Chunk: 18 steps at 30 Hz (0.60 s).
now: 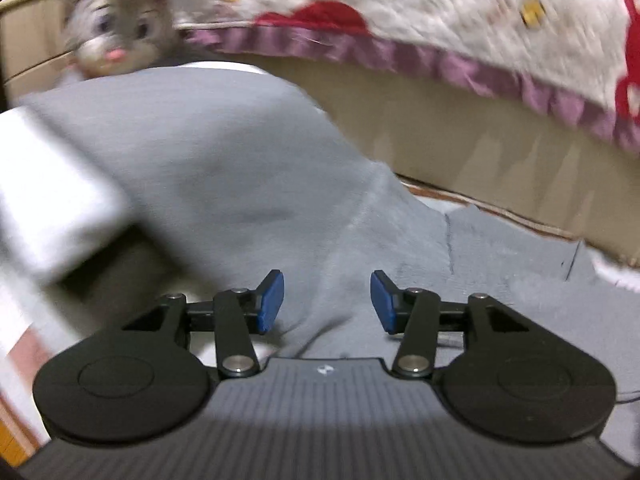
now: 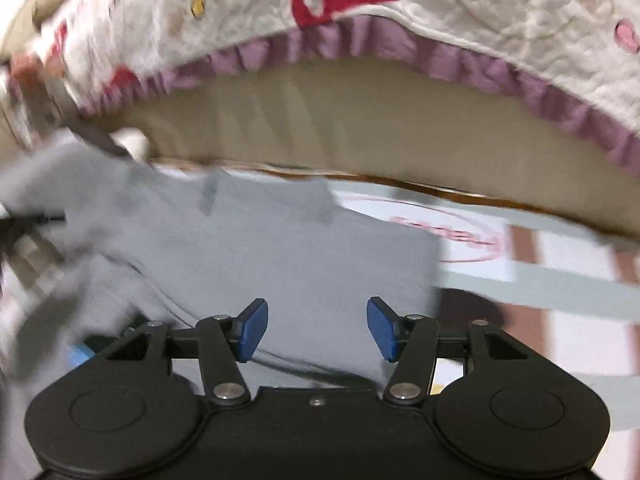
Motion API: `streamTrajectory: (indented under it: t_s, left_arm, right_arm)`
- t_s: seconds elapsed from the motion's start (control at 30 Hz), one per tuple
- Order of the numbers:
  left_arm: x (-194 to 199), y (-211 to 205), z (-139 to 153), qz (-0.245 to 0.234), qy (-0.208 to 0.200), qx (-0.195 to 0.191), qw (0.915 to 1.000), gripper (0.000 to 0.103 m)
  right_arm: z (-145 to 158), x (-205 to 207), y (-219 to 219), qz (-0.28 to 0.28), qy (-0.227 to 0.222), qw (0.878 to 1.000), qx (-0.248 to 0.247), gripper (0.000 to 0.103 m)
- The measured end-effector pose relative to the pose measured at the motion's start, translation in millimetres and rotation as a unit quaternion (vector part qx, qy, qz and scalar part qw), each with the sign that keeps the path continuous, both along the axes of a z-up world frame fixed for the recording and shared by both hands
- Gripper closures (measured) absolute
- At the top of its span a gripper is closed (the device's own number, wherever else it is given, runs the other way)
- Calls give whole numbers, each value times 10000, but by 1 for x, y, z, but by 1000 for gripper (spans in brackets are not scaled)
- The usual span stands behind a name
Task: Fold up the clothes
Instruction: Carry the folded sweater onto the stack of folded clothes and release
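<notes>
Two claws, left claw [image 1: 327, 302] and right claw [image 2: 317, 329], both spread, gripping nothing. Grey garment [image 2: 304, 248] lies on the mat [image 2: 560, 280] beside the bed. Risk: bunched left side gets pinched through several layers, folding crooked.

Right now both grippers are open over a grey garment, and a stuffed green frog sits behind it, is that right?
Not quite. The left gripper and right gripper are open over the grey garment, but the left wrist view shows a grey plush animal with a pink nose, not a green frog.

quilted blanket [image 2: 480, 20] overhanging beyond grey garment [image 2: 280, 240]
</notes>
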<state>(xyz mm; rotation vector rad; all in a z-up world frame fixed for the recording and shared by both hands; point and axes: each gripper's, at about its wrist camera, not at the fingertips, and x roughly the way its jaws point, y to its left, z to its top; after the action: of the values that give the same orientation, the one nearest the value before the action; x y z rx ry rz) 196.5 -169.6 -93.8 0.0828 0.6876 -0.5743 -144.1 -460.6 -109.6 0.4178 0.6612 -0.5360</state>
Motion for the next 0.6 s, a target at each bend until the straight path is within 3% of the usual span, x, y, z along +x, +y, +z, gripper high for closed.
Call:
streamTrajectory:
  t_s: [0.1,0.27,0.4,0.5,0.6]
  left_arm:
    - [-8,53,16,501,-83,-339,9981,56]
    - [7,116,44,947,-346,-983,9900,56]
    - [27,146,54,1292,-316,-1463,9803,58]
    - [39,152,45,1275,-96,-1771,9759,59]
    - [44,162,41,1292,25,-2048,9702,64]
  right_arm:
    - [-7,28,18,238,-322,9985,386,43]
    - [-1,95,65,1312,-475,9889,512,43]
    - [25,170,108,2292,-440,9723,157,43]
    - [60,234,150,2968,-538,9531,-235,43]
    - [90,293,198,3704,-565,9249,-651,74]
